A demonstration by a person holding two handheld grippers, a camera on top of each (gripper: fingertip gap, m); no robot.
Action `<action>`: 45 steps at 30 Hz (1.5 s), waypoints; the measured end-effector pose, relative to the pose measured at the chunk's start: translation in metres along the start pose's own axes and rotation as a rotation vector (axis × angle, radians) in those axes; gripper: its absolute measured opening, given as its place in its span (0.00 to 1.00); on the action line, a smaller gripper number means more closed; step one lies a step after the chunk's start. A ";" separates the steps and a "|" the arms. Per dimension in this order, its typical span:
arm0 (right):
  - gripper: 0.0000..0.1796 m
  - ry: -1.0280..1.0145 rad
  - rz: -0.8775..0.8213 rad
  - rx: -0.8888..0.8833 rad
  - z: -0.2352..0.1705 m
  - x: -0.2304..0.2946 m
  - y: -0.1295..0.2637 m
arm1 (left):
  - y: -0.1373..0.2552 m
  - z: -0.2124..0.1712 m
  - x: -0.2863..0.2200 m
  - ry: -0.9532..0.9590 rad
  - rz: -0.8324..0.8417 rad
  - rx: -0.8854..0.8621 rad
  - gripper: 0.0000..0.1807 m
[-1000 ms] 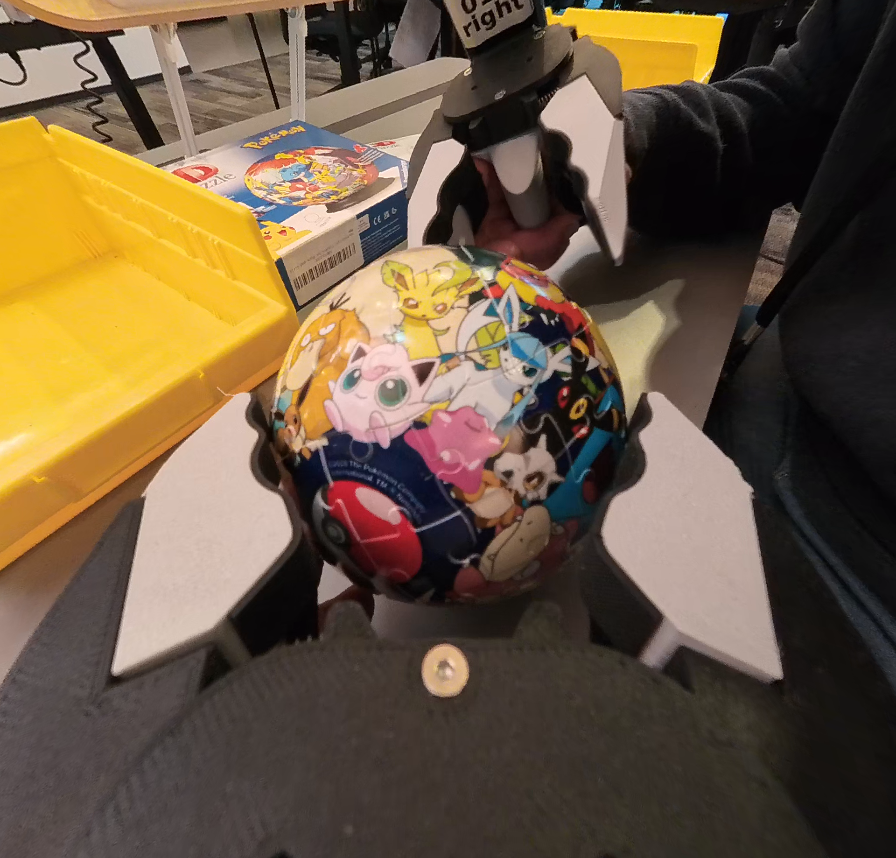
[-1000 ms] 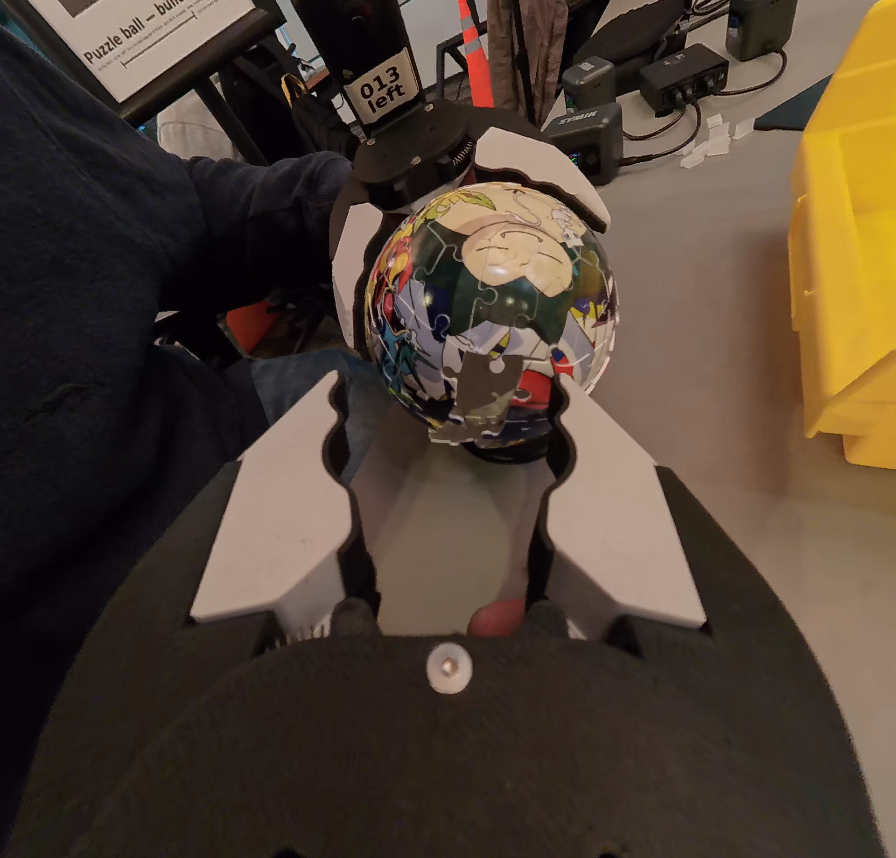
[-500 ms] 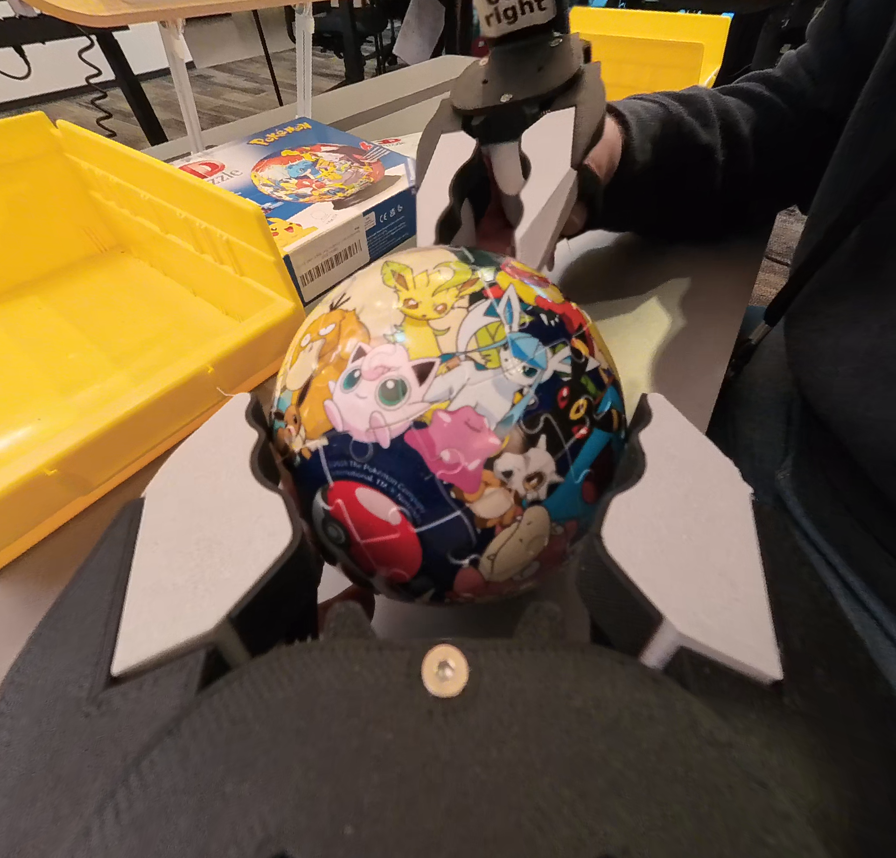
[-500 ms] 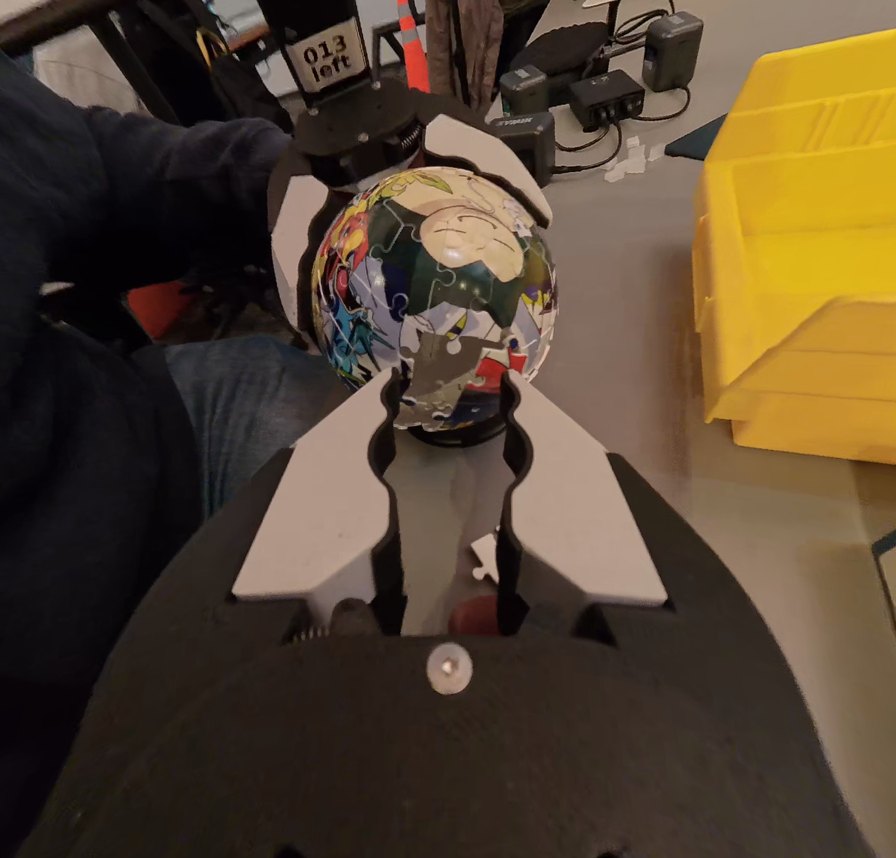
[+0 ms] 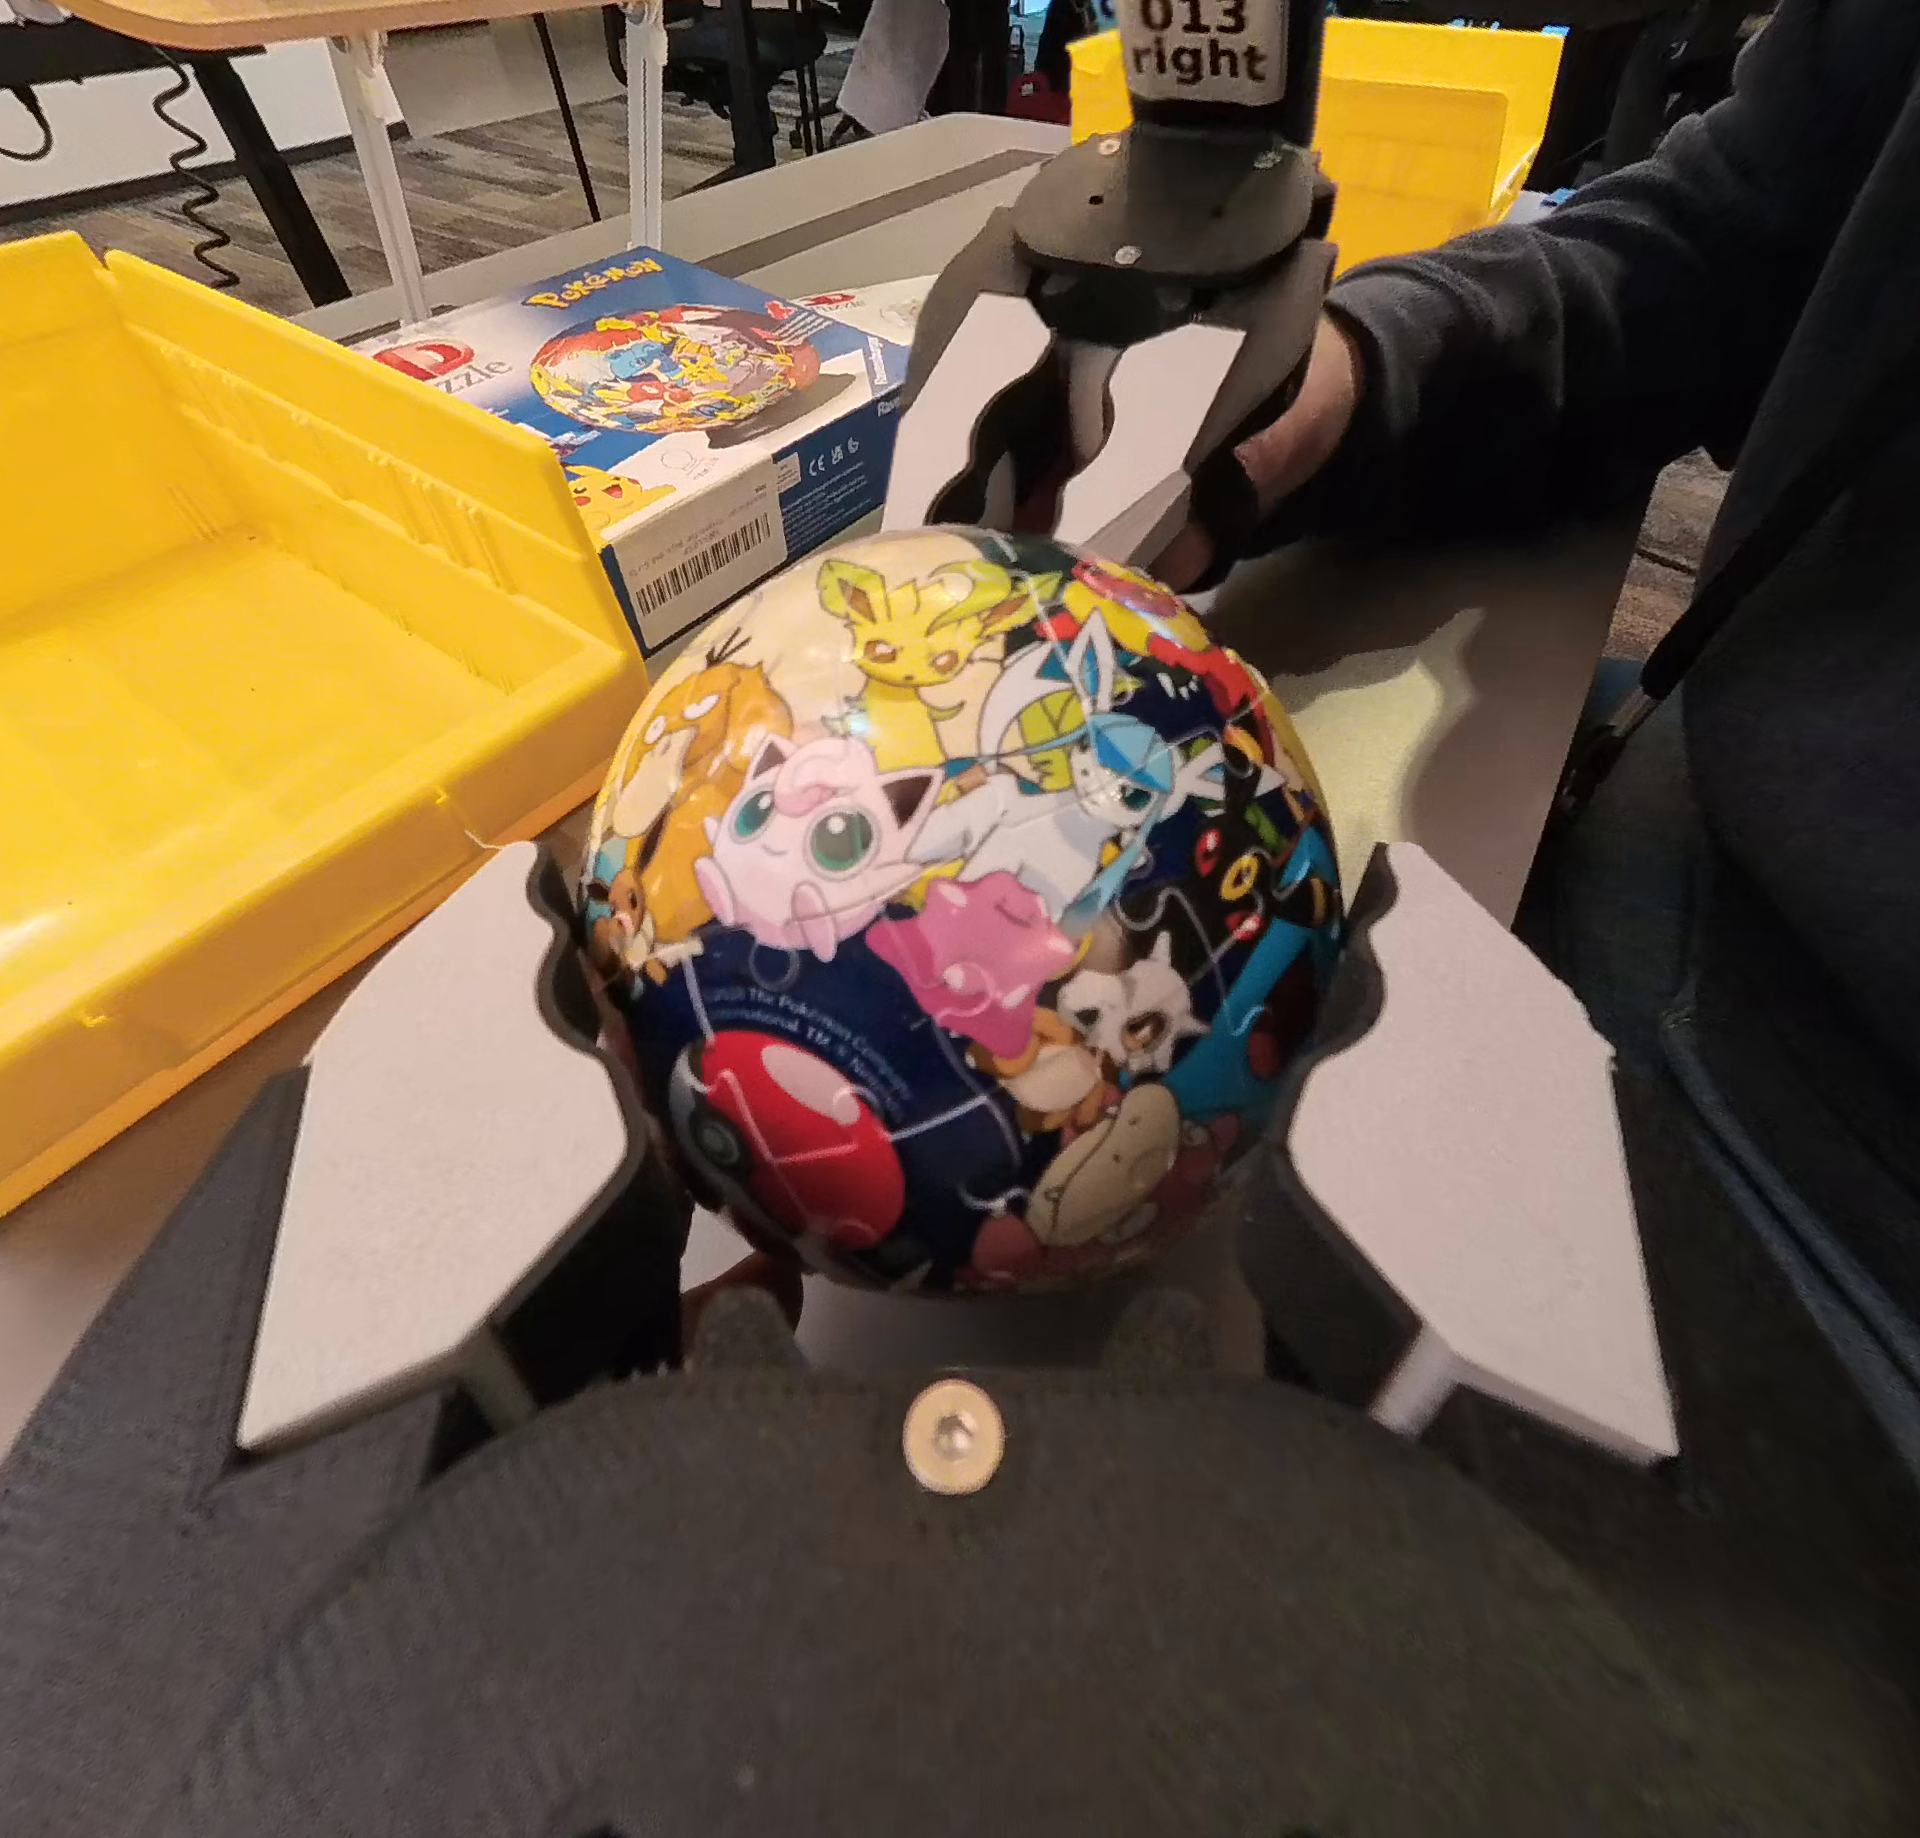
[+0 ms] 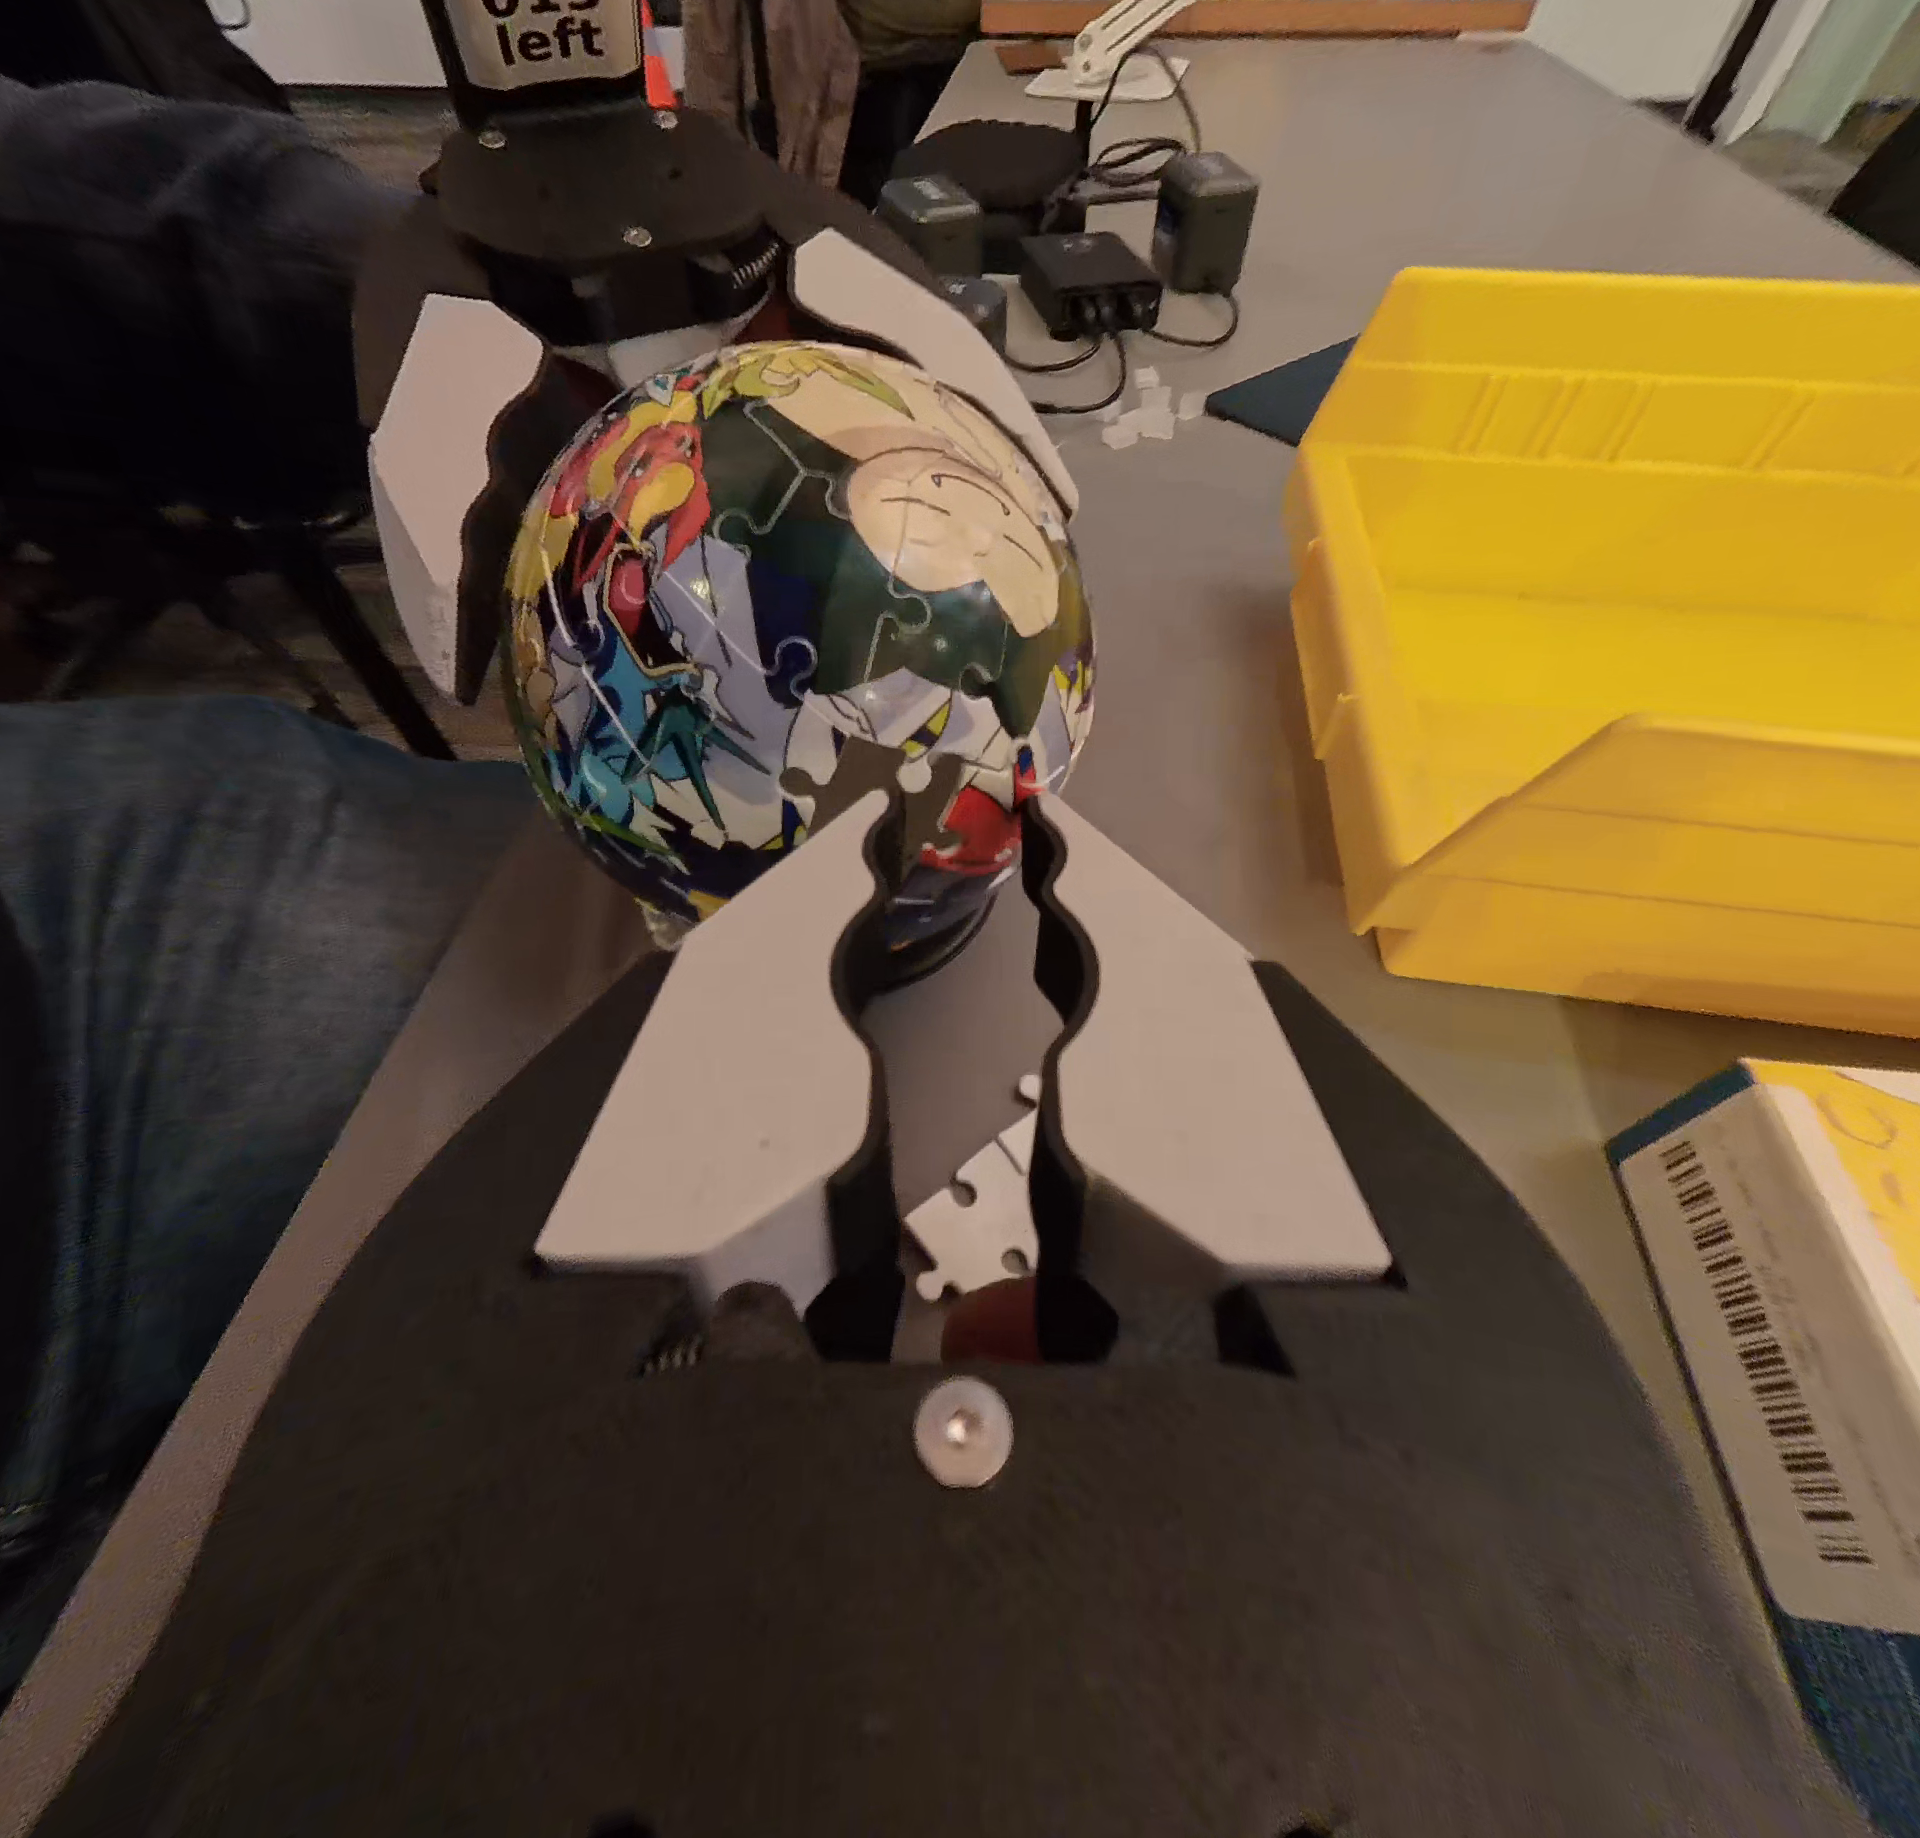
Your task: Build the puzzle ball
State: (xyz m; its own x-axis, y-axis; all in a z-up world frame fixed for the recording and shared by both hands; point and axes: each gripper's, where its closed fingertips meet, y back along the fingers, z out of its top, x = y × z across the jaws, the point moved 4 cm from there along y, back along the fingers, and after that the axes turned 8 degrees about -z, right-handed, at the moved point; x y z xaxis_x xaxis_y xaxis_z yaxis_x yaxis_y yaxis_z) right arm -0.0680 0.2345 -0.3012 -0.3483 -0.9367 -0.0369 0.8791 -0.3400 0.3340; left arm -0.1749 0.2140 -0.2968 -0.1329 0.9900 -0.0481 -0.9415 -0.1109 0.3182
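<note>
The colourful puzzle ball (image 5: 956,915) sits between the fingers of my left gripper (image 5: 956,853), which is shut on its sides near the table's edge. In the right wrist view the ball (image 6: 790,604) rests on a dark base (image 6: 935,947). A grey patch (image 6: 831,778) shows low on its near side. My right gripper (image 6: 961,812) faces the ball from the other side, jaws narrowly apart and empty, tips at that patch. It also shows in the left wrist view (image 5: 1060,531). A loose white puzzle piece (image 6: 971,1227) lies on the table under it.
A yellow bin (image 5: 260,697) stands left of the ball and also shows in the right wrist view (image 6: 1610,645). The puzzle box (image 5: 675,417) lies behind it. Power bricks and cables (image 6: 1091,271) sit at the far end of the grey table (image 5: 1403,728). A person's leg (image 6: 208,957) is by the table edge. About 6 centimeters separates my left fingertips from my right. It is some 9 centimeters from my right tips to the loose white puzzle piece (image 6: 971,1227).
My right gripper's jaws have narrowed from wide open to a small gap while staying at the ball. The left gripper and the ball have not moved.
</note>
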 end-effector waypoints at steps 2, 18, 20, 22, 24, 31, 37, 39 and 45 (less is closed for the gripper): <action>0.10 0.040 -0.034 -0.012 0.000 0.000 -0.001 | 0.000 0.000 0.000 0.001 0.002 -0.001 0.75; 0.06 0.395 -0.304 -0.062 0.001 0.003 -0.006 | 0.002 0.000 0.003 0.005 0.017 -0.013 0.75; 0.05 0.429 -0.336 -0.062 0.001 0.004 -0.007 | 0.002 0.000 0.003 0.007 0.019 -0.013 0.75; 0.05 0.449 -0.354 -0.070 0.002 0.005 -0.007 | 0.003 0.000 0.003 0.007 0.019 -0.016 0.75; 0.04 0.463 -0.362 -0.067 0.001 0.005 -0.008 | 0.003 0.000 0.003 0.009 0.022 -0.018 0.75; 0.03 0.538 -0.390 -0.047 0.000 0.005 -0.008 | 0.003 -0.001 0.003 0.014 0.026 -0.026 0.75; 0.03 0.532 -0.397 -0.054 0.002 0.005 -0.008 | 0.003 -0.001 0.004 0.021 0.026 -0.035 0.75; 0.03 0.514 -0.396 -0.057 0.003 0.005 -0.009 | 0.003 -0.001 0.004 0.022 0.027 -0.034 0.75; 0.04 0.453 -0.379 -0.065 0.005 0.004 -0.009 | 0.003 -0.001 0.004 0.016 0.029 -0.025 0.75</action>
State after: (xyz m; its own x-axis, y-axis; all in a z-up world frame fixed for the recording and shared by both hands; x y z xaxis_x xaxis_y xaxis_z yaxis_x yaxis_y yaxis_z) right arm -0.0790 0.2345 -0.3002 -0.4807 -0.6868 -0.5452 0.7437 -0.6487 0.1615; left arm -0.1791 0.2177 -0.2972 -0.1647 0.9848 -0.0544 -0.9447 -0.1416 0.2958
